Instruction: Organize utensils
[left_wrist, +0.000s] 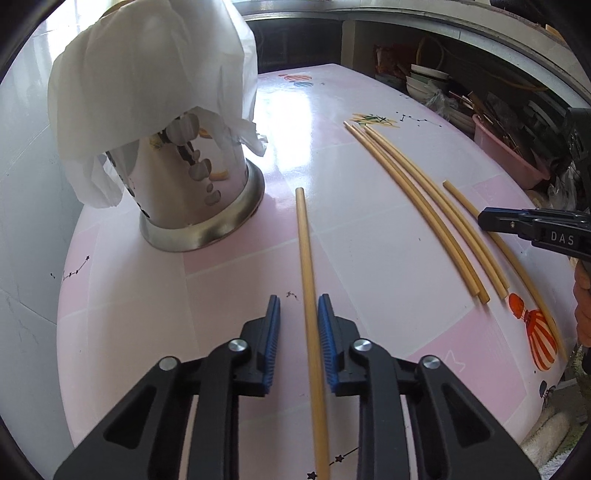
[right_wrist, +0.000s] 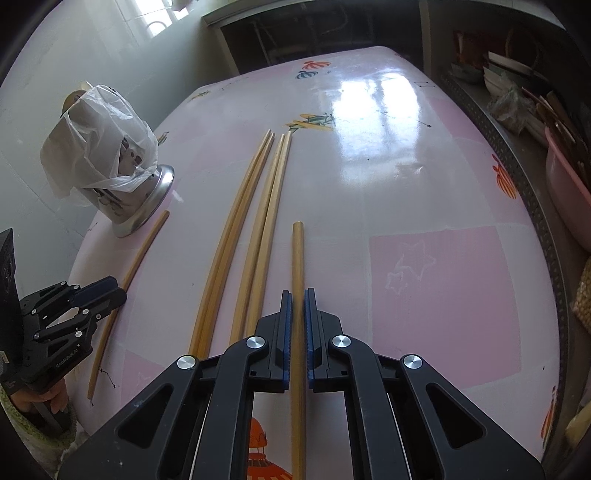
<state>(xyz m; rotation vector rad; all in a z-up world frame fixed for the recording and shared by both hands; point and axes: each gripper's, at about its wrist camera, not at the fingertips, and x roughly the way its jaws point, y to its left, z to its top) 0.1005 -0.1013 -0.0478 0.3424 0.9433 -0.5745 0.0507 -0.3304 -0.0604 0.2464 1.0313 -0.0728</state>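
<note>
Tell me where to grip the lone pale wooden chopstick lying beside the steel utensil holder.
Grip the lone pale wooden chopstick on its shaft toward the near end, coming from above with the fingers either side. It lies flat on the pink table, long and thin, with bare space both sides; the left gripper straddles it so.
</note>
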